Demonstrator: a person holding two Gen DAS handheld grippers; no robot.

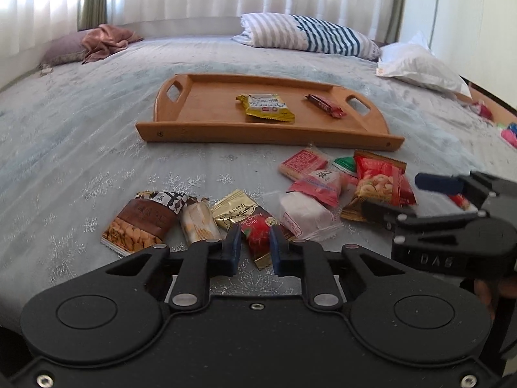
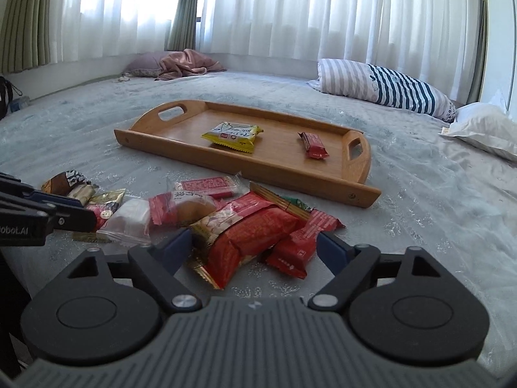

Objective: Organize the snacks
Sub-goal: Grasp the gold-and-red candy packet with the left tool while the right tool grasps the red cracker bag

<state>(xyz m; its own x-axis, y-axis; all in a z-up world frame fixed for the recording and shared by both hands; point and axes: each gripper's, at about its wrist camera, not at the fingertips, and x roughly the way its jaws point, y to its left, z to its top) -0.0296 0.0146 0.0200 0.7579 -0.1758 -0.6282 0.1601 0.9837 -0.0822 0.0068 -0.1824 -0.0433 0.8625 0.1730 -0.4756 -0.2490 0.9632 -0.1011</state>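
Two snacks, a yellow packet and a red bar, lie apart on the wooden tray on the bed in the left wrist view; nearer, the left gripper has its blue pads drawn in narrow on the cherry-drop candy packet, beside an almond packet. Right wrist view: right gripper jaws wide, straddling a red snack pack atop the loose pile, pads apparently not pressing it; tray beyond.

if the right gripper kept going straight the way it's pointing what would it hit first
Most likely the big red snack bag, lying between the open fingers of the right gripper; the small red packet sits just beside it.
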